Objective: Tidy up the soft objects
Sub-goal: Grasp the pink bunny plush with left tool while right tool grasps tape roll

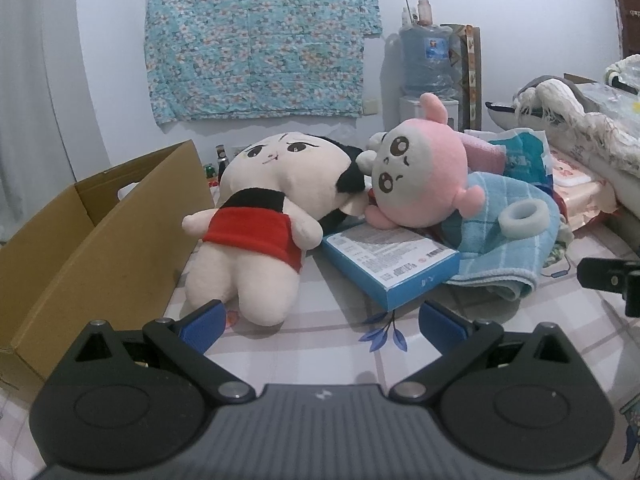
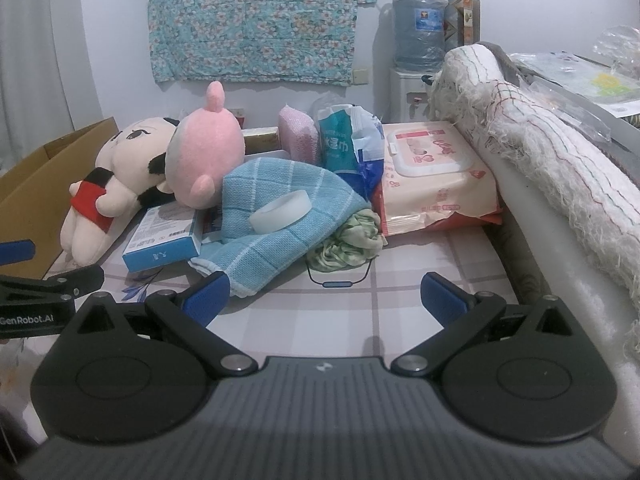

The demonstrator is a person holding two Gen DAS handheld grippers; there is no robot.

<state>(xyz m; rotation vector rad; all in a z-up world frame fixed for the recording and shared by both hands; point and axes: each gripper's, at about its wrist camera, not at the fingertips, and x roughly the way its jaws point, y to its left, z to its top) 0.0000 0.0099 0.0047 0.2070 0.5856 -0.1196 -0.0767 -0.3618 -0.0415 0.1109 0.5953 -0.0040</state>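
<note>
Cream doll: the cream doll (image 1: 256, 216) in a red top lies on its back on the checked sheet (image 1: 320, 360), head far, legs near, its left side just beside the cardboard box (image 1: 80, 236).
Doll's long axis: roughly near-to-far, tilted a little rightward toward the head, so it runs nearly along the fingers' own direction.
Bearing from left gripper: the left gripper (image 1: 318, 322) sits just short of the doll's legs; the legs lie ahead and slightly left, close to the left finger (image 1: 202, 324).
Nearer tool: the left one, in my judgement; from the right gripper (image 2: 326, 300) the doll is far off to the left.
Pink plush: the pink plush (image 1: 420, 176) leans against the doll's head, resting on the blue carton (image 1: 392, 264) and the blue towel (image 2: 280, 208).
Left fingers: spread wide, nothing between them.
Right fingers: likewise parted and empty, pointing at the towel's near edge and the green cloth (image 2: 348, 240).
Pose: both tools are held low and level over the sheet, side by side.
Likely destination: the open box on the left, a guess.
</note>
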